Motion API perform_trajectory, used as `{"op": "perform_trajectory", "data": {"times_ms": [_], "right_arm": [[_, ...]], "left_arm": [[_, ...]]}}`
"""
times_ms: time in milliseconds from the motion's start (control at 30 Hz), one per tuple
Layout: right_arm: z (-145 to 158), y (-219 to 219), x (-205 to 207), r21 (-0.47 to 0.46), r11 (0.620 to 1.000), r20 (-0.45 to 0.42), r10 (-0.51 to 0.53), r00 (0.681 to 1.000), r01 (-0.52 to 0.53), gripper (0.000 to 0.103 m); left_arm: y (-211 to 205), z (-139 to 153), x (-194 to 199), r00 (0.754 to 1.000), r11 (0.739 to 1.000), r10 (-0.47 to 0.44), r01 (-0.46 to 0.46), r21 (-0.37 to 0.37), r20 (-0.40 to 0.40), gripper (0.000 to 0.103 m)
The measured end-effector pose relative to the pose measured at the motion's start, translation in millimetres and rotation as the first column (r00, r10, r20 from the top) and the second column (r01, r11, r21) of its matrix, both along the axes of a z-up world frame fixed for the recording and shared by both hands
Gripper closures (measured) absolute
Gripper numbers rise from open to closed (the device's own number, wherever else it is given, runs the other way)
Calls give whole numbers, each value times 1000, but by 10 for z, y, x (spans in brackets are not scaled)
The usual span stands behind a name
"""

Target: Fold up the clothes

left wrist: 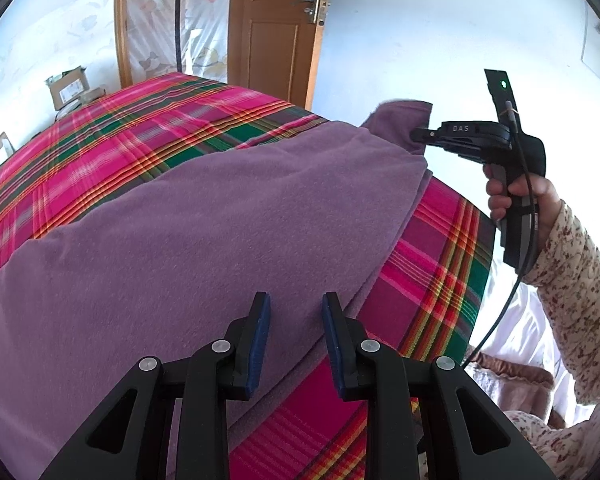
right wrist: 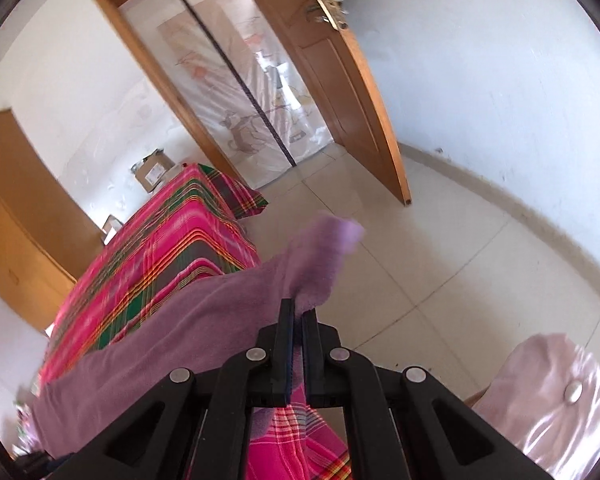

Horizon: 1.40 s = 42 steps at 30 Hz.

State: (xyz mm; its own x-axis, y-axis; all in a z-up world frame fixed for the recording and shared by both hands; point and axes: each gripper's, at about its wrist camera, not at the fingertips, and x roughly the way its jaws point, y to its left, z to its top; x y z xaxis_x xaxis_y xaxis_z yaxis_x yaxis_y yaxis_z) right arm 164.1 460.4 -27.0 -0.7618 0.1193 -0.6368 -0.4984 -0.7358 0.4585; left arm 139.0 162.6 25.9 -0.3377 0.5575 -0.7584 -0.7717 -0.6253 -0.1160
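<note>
Purple garment [left wrist: 188, 216] lies lengthwise from left gripper [left wrist: 296, 312], jaws apart above its near edge, toward right gripper [right wrist: 299, 316], clamped on the far corner beyond the plaid bed [left wrist: 100, 128] edge.

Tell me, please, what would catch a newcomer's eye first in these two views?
Most striking is the bright pink, green and orange plaid cloth covering the table, with a purple garment spread across its near part. The right tongs are shut on a corner of that garment, lifting it off the table edge, while the left tongs stand open just above the fabric. Behind, a wooden door stands ajar beside a doorway hung with a translucent curtain.
</note>
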Motion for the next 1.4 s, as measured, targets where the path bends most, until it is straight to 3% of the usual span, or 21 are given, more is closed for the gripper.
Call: {"op": "perform_trajectory", "data": {"times_ms": [467, 733, 833, 1033, 1300, 1400], "right_arm": [[-133, 83, 61, -32, 992, 125, -120, 985, 125, 94], [80, -115, 60, 63, 985, 117, -170, 978, 164, 92], [201, -311, -11, 87, 993, 75, -82, 994, 75, 89], [133, -685, -165, 91, 994, 103, 57, 993, -67, 87], [170, -987, 11, 239, 969, 174, 20, 985, -62, 85], [332, -1197, -47, 329, 939, 161, 46, 986, -98, 83]], "left_arm": [[-341, 76, -50, 997, 996, 80, -80, 35, -6, 75], [-640, 148, -122, 989, 986, 148, -147, 73, -8, 75], [-765, 170, -141, 984, 981, 177, -175, 82, -14, 75], [-1014, 169, -188, 971, 967, 239, -237, 90, -12, 75], [-1365, 81, -185, 954, 951, 301, -300, 77, 9, 75], [-1497, 32, -196, 945, 943, 328, -328, 54, 13, 75]]}}
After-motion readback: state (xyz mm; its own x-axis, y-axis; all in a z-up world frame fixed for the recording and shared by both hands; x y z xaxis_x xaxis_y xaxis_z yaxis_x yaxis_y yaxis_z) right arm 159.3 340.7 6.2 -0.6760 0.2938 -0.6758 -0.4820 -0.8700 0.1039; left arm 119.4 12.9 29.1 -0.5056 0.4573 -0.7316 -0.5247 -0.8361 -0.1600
